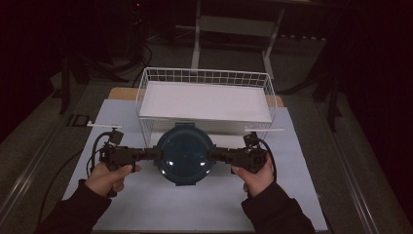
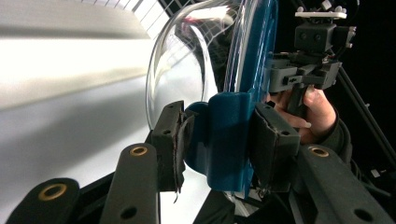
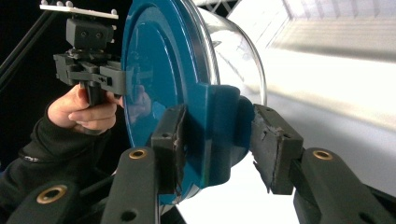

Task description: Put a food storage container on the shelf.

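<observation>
You had the blue-rimmed glass lid up, right before the wire basket.
Left gripper and right gripper each clamped a side tab.

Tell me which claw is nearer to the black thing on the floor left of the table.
Left. The left claw grips the lid on the black thing's side; the right claw grips the lid's far side.

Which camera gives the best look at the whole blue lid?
The high view: the blue lid shows whole there, round, between both grippers, before the wire basket. Each gripper view shows it edge-on, with a blue tab between its jaws.
</observation>
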A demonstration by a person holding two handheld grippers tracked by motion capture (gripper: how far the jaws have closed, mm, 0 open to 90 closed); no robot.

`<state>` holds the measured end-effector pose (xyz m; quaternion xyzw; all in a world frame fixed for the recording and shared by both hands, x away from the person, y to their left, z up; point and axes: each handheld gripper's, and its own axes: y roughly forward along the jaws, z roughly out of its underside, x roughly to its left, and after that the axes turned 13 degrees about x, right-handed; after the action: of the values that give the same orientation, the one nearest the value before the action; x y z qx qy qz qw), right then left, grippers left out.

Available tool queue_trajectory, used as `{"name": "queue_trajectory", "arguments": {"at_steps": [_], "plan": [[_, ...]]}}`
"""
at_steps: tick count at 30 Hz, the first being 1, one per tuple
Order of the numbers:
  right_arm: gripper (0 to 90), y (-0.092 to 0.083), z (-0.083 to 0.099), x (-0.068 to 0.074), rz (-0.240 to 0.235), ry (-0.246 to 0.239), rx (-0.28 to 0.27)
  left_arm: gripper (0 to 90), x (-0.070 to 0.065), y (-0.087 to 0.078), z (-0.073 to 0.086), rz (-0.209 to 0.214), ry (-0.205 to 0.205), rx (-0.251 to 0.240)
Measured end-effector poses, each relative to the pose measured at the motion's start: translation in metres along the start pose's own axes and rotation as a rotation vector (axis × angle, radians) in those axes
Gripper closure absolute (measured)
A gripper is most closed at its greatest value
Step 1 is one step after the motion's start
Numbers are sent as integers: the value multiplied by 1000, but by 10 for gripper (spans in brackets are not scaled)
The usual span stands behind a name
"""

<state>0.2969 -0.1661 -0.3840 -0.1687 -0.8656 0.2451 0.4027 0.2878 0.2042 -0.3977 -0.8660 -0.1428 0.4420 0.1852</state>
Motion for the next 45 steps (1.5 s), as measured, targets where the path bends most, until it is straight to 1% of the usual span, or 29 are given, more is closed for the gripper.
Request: {"name": "queue_trajectory", "arguments": {"at_steps": [1, 2, 7, 11, 13, 15, 16, 17, 18, 19, 22, 27, 30, 31, 33, 35, 37, 38, 39, 43, 45], "plan": [[561, -4, -4, 0, 4, 0, -8, 574, -2, 1, -11, 2, 4, 3], [561, -11, -10, -2, 6, 4, -21, 574, -4, 2, -16, 1, 10, 1], [562, -26, -27, -6, 5, 18, -47, 574, -12, 2, -45, -10, 36, 6], [562, -38, -43, -8, 14, 15, -71, 574, -16, 3, -69, -11, 47, 4], [562, -44, -51, -10, 18, 14, -80, 574, -16, 4, -80, -11, 53, 2], [562, -49, -59, -14, 20, 20, -91, 574, -15, 6, -91, -3, 45, 2], [562, -51, -62, -16, 22, 22, -94, 574, -14, 7, -94, -4, 49, 3], [562, -51, -62, -16, 22, 22, -94, 574, -14, 7, -94, -4, 49, 3], [562, -52, -65, -17, 23, 27, -95, 574, -13, 8, -104, -5, 48, 1], [562, -55, -70, -22, 20, 37, -98, 573, -12, 9, -109, -5, 51, -2], [562, -58, -79, -29, 20, 52, -105, 573, -8, 12, -121, 3, 36, -10], [563, -62, -95, -40, 9, 77, -113, 573, -3, 15, -138, -2, 18, -27], [563, -61, -100, -48, 3, 98, -112, 573, 3, 19, -145, 3, -4, -26], [564, -61, -101, -51, -1, 106, -112, 573, 6, 19, -146, 13, -16, -32], [564, -61, -103, -55, -19, 122, -122, 572, 8, 21, -150, 21, -21, -35], [564, -63, -106, -56, -11, 122, -125, 572, 11, 21, -153, 29, -24, -35], [561, -63, -109, -57, -7, 134, -117, 570, 16, 22, -156, 47, -48, -36], [558, -63, -111, -57, -4, 137, -113, 569, 19, 23, -157, 55, -66, -39], [555, -62, -112, -58, -6, 152, -110, 568, 21, 23, -158, 62, -81, -41], [548, -60, -116, -65, -30, 203, -109, 561, 29, 25, -162, 79, -113, -31], [543, -58, -119, -70, -50, 228, -111, 557, 35, 26, -164, 97, -139, -26]]}}
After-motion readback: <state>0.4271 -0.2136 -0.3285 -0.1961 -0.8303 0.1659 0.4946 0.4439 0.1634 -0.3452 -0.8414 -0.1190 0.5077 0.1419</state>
